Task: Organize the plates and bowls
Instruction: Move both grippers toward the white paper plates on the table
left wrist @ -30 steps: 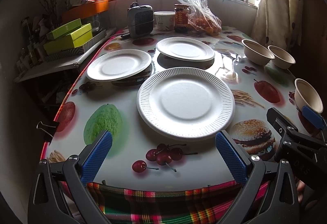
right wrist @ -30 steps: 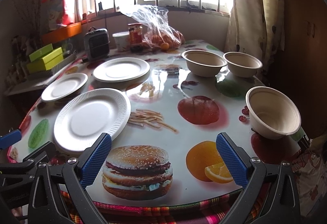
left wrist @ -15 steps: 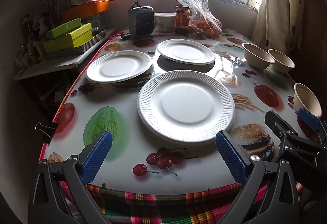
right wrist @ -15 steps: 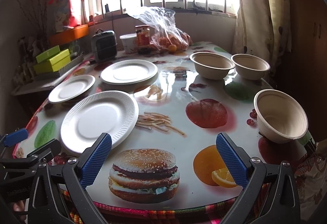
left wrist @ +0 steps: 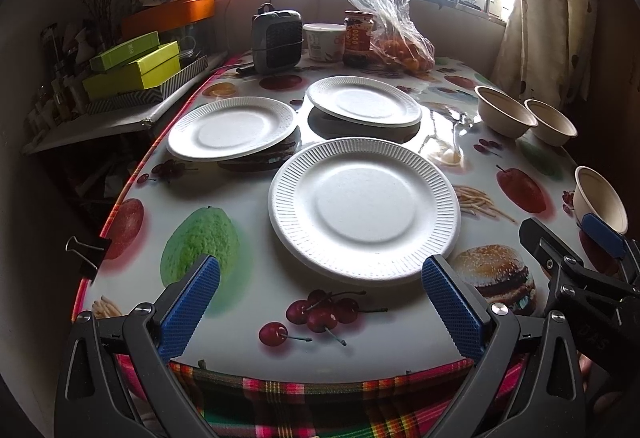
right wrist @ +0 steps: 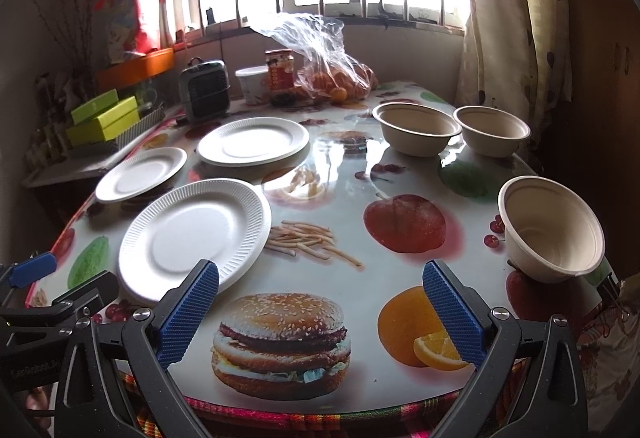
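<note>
Three white paper plates lie apart on the fruit-print table: a near one (left wrist: 364, 208) (right wrist: 194, 236), a left one (left wrist: 232, 128) (right wrist: 142, 174) and a far one (left wrist: 364, 100) (right wrist: 254, 140). Three beige bowls stand on the right: two at the back (right wrist: 416, 128) (right wrist: 492, 130) (left wrist: 505, 111) (left wrist: 551, 121) and one near the right edge (right wrist: 554, 228) (left wrist: 600, 198). My left gripper (left wrist: 320, 302) is open and empty, just short of the near plate. My right gripper (right wrist: 320, 312) is open and empty above the table's front edge, over the burger print.
A small grey heater (left wrist: 276, 40), a white tub (left wrist: 324, 40), a jar (left wrist: 358, 38) and a plastic bag of oranges (left wrist: 396, 38) stand at the table's back. Green boxes (left wrist: 132, 68) sit on a shelf at the left. A curtain (right wrist: 516, 14) hangs at the right.
Both grippers have drawn back and risen slightly, so the plates and bowls sit a little farther off. Nothing on the table has moved.
</note>
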